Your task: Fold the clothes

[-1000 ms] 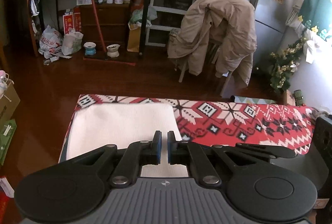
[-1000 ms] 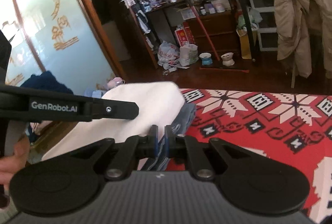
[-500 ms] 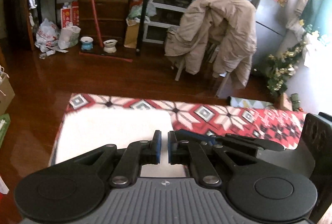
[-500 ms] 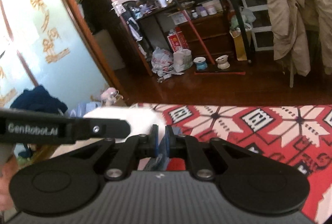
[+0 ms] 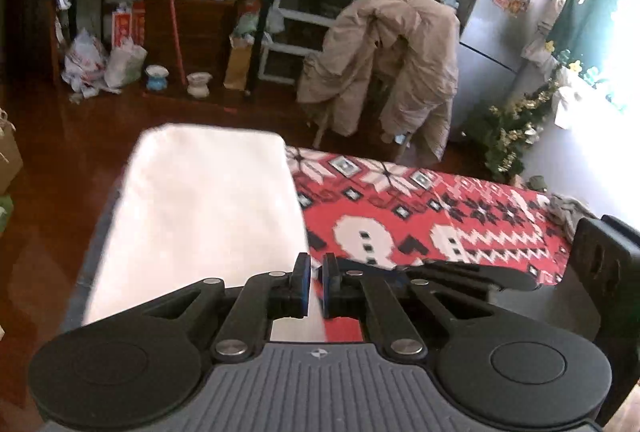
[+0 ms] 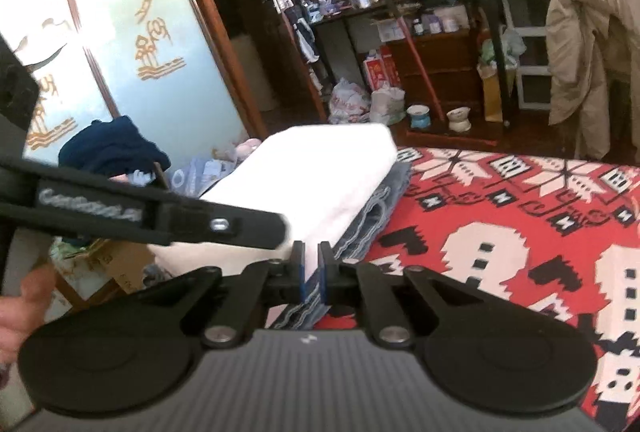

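The white garment point(image 5: 208, 216) fills the left centre of the left wrist view as a neat rectangle, lying on top of folded jeans point(image 6: 372, 228) whose seams peek out along its right edge in the right wrist view; the stack sits at the left end of the table point(image 5: 440, 216) with its red patterned cloth, probably so the rest of the surface stays free for spreading. The left tool point(image 5: 315, 286) has its pads nearly together with a thin white strip between them, seemingly pinching the garment's near edge. The right tool point(image 6: 311, 272) is likewise almost pressed together over the denim edge; whether it truly grips I cannot tell
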